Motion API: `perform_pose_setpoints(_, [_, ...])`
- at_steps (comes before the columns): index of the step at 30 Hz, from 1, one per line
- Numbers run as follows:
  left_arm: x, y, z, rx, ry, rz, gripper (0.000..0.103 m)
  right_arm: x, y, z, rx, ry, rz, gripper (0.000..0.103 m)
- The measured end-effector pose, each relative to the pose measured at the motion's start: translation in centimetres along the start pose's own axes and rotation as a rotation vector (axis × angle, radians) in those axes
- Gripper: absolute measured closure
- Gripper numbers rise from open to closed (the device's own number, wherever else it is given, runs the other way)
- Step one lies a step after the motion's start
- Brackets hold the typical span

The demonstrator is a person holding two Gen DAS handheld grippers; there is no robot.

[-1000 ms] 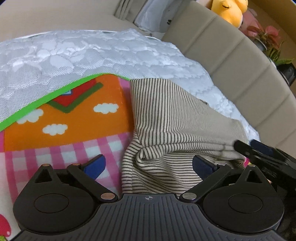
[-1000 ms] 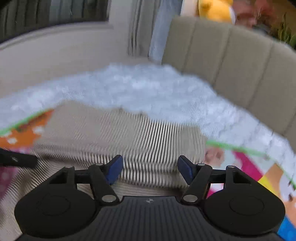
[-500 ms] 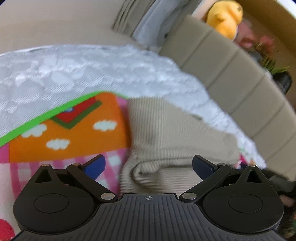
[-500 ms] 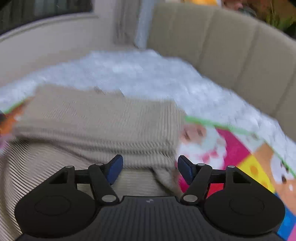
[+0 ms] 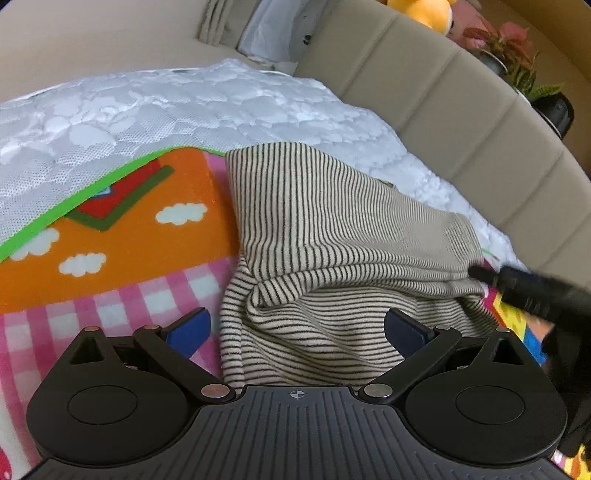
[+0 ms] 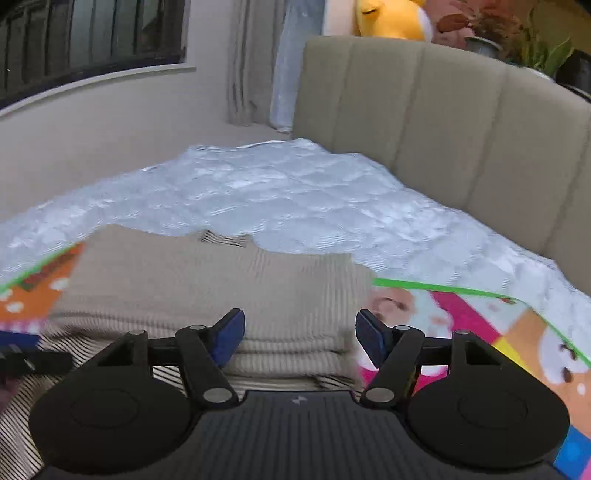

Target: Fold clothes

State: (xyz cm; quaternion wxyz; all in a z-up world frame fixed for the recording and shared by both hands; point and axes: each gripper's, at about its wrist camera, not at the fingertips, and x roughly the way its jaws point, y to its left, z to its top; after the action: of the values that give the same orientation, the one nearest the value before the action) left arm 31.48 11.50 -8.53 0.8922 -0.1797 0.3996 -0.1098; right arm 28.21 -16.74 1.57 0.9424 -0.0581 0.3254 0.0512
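Jaws wide apart on the left gripper [image 5: 297,330], blue pads either side of the striped garment [image 5: 332,236], nothing clamped. Jaws spread on the right gripper [image 6: 299,338] too, gripping nothing, hovering just above the near edge of the folded cloth.

Striped garment lying mid-frame in the left wrist view, folded over itself with a thick rolled fold running across the centre, resting on the colourful play mat [image 5: 110,251]. Far edge reaching onto the white quilted mattress [image 5: 184,107] in the upper half of the frame. Right gripper showing as a dark blurred shape at the right edge of the left wrist view, its tip touching or just beside the garment's right end; hard to tell which.

In the right wrist view, same garment blurred across centre and lower left, mat to the lower right, beige padded headboard [image 6: 443,122] at upper right, yellow plush toy [image 6: 391,18] on top of it.
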Motion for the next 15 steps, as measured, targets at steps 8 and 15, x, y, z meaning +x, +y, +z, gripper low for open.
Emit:
perform_pose_setpoints(8, [-0.9, 0.9, 0.6, -0.083, -0.003, 0.027, 0.000, 3.3, 1.1, -2.4, -0.036, 0.124, 0.042, 0.040])
perform_pose_setpoints(15, [-2.7, 2.1, 1.7, -0.095, -0.051, 0.243, 0.000, 2.0, 0.3, 1.4, -0.130, 0.078, -0.041, 0.040])
